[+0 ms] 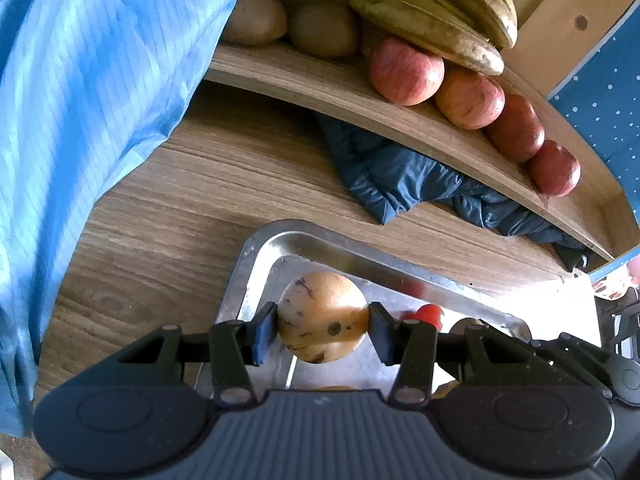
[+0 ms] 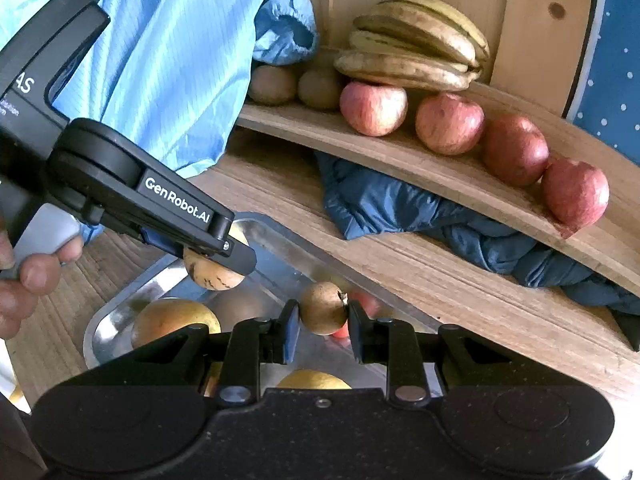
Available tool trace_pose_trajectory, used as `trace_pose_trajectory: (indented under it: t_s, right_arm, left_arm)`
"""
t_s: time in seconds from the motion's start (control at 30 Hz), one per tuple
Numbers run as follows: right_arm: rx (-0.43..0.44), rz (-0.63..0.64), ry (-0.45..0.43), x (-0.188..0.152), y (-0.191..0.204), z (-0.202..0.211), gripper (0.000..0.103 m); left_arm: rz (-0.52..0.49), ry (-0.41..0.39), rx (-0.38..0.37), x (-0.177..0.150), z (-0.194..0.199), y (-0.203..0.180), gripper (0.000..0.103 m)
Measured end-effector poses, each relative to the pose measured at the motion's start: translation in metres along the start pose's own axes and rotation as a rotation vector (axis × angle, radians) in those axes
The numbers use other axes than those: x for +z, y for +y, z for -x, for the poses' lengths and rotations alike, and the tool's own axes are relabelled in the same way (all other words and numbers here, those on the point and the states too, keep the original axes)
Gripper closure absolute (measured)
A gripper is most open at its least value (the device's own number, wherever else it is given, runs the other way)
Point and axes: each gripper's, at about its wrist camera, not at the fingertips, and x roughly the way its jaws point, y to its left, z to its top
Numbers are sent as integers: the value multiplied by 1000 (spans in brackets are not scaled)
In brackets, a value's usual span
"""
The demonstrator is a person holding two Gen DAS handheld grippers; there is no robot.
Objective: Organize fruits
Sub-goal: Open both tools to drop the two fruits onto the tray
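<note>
1. A wooden shelf crosses both views, set above a wooden table.
2. A light blue garment hangs at the left, in front of the shelf's left end.
3. A dark blue jacket lies crumpled on the table under the shelf.
4. A metal tray sits on the table in front of the jacket.
5. A bunch of bananas lies at the back of the shelf, resting on the leftmost apple.
6. Four red apples stand in a row along the shelf's front edge, each touching or just beside the next.
7. Two kiwis sit on the shelf left of the apples, near the garment.
8. The left gripper is clamped on a spotted yellow pear, held above the tray's corner; the right view shows it clear of the tray floor.
9. Another yellow-red fruit lies in the tray near its left edge.
10. The right gripper is clamped on a small brown fruit over the tray, right of the pear.
11. Something small and red lies in the tray beyond; I cannot tell what.
</note>
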Motion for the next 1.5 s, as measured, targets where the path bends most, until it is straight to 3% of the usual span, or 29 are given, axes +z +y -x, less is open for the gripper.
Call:
trace_pose_trajectory:
  t_s: [0.9,0.97,1.23,1.3,1.37,1.5]
  right_arm:
    - [3,8,80,0,0,-19,72]
    - [-3,5,75,0,-1,-16,72]
    - [-40,-25,30,-6,-9,13,52]
    - [-63,-36,17,-9,-11,23,36]
    - [-91,-48,-1,-14,-13,33,24]
    - [-139,-77,-29,-25,-18,55,12]
  left_arm:
    - [-34,41,28,2,-12,-8,50]
    - [-30,33,29,3,-9,-9,45]
    - [-44,-16,39,1,13,-21,16]
    - [-56,-24,43,-2,18,-26,6]
    - [-67,-35,51,-7,23,-32,3]
    - [-75,-68,71,-18,34,-40,1]
